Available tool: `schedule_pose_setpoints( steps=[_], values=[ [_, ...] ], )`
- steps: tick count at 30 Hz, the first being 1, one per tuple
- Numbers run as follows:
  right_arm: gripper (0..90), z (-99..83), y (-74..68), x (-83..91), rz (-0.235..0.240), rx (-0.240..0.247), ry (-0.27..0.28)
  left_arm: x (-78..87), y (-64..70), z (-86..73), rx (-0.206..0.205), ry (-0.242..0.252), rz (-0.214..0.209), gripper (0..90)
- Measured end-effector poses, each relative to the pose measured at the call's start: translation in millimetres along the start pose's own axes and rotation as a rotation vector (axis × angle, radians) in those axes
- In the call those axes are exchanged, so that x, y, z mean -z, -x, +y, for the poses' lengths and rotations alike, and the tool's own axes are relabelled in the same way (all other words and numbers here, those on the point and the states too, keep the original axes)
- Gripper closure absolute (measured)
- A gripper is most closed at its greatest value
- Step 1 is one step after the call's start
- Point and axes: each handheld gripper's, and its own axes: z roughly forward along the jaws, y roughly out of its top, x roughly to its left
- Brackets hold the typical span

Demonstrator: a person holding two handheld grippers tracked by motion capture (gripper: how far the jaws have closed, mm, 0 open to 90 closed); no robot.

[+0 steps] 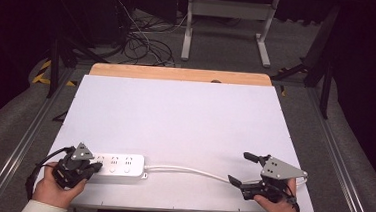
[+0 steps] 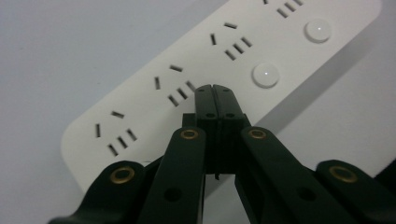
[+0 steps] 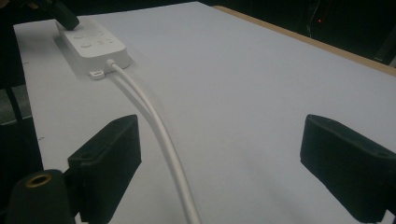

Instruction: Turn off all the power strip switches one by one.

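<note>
A white power strip (image 1: 117, 165) is lying near the front-left corner of the desk (image 1: 185, 121), long axis running along the front edge, sockets facing up. The left gripper (image 1: 97, 167) is sitting over the strip's left end, jaws pressed together, tips pointing right and resting on or just above the strip's top face; contact is hard to confirm. In the left gripper view the joined tips (image 2: 215, 88) are sitting just beside a round button (image 2: 265, 74) and a socket group, and the strip's (image 2: 196, 70) far end is being cut off by the frame edge. A white cord (image 1: 191, 172) is leaving the strip's right end and running right along the front edge toward the right gripper (image 1: 237, 167), near the front-right corner. That gripper's jaws are spread wide, pointing left, with the cord (image 3: 159, 130) passing between them, untouched. The cord's end is hidden under the right gripper and hand (image 1: 279, 205). The left hand (image 1: 57, 189) is covering the strip's left tip.
</note>
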Motion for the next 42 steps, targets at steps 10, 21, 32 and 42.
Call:
schedule_pose_setpoints(
  steps=[10, 21, 32, 42],
  values=[
    [12.7, -0.1, -0.2, -0.8, 0.002, 0.001, -0.004, 0.3, -2.0, -1.2, 0.006, 0.002, -0.005, 90.0],
    [12.7, 0.0, -0.4, -0.8, 0.003, -0.001, -0.003, 0.2, -3.3, -1.4, 0.01, 0.003, -0.007, 90.0],
    [12.7, 0.7, -1.3, 0.8, 0.0, -0.003, 0.004, -0.6, 2.5, -1.7, 0.004, 0.001, 0.031, 90.0],
    [12.7, 0.6, -0.6, 0.5, -0.001, 0.0, 0.004, 5.8, 3.7, -0.7, 0.014, 0.058, 0.04, 90.0]
  ],
)
